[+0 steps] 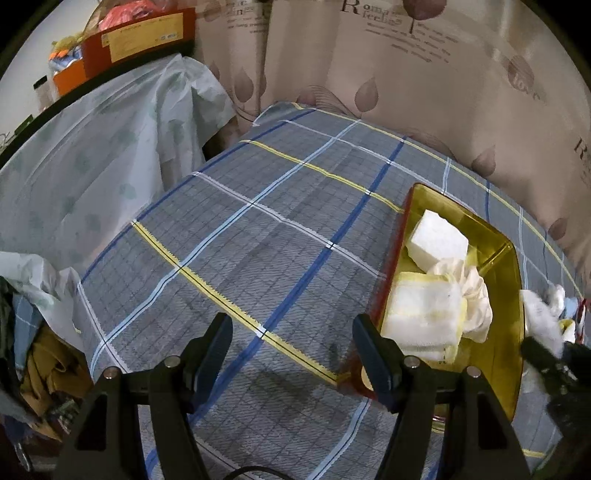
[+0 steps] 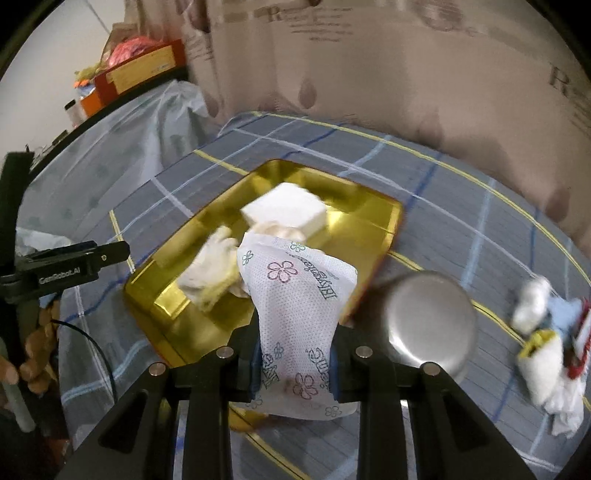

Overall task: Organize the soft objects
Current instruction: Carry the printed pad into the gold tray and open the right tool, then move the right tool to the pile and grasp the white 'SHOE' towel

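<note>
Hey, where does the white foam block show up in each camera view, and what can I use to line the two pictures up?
Left wrist view: the white foam block lies at right of centre, in the far end of the gold tray.
Right wrist view: the block sits just above centre, at the tray's far end, beyond the flower-print pack.
Shared landmark: the gold tray on the plaid cloth.

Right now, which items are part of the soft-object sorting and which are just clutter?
Job:
gold tray
white sponge block
folded cloth
flower-print wipe pack, in right gripper
loose rags

Clutter:
steel bowl
orange boxes
</note>
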A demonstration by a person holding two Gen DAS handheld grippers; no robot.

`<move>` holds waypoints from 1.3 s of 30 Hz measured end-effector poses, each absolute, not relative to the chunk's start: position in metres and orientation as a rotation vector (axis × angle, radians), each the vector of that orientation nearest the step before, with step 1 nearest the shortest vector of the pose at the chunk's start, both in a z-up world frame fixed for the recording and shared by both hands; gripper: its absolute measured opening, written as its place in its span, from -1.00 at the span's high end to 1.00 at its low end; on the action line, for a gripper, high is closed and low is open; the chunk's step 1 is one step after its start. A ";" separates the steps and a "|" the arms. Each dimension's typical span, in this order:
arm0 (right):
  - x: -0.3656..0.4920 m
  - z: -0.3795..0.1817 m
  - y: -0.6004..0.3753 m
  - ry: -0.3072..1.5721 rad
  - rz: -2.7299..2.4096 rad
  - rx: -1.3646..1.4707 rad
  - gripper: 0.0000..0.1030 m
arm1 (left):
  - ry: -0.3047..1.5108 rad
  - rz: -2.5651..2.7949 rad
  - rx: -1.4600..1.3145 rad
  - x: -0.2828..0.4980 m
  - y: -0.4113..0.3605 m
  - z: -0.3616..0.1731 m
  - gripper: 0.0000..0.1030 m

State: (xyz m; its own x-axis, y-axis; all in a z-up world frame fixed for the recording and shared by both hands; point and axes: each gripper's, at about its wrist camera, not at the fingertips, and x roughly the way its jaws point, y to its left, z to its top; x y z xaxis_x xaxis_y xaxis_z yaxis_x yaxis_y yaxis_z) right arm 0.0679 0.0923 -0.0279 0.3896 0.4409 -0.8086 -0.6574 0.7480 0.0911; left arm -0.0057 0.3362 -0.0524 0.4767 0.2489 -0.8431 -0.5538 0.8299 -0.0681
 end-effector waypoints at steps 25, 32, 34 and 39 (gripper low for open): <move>0.063 -0.025 0.108 0.912 0.729 -0.207 -0.38 | 0.962 0.489 -0.373 -0.005 0.335 -0.055 -0.34; 0.059 -0.010 0.080 0.891 0.709 -0.171 -0.38 | 0.966 0.483 -0.355 -0.004 0.331 -0.056 -0.34; 0.059 -0.006 0.066 0.888 0.691 -0.157 -0.38 | 0.967 0.481 -0.350 -0.003 0.330 -0.056 -0.34; 0.064 0.005 0.021 0.871 0.613 -0.144 -0.38 | 0.966 0.483 -0.335 -0.003 0.327 -0.056 -0.34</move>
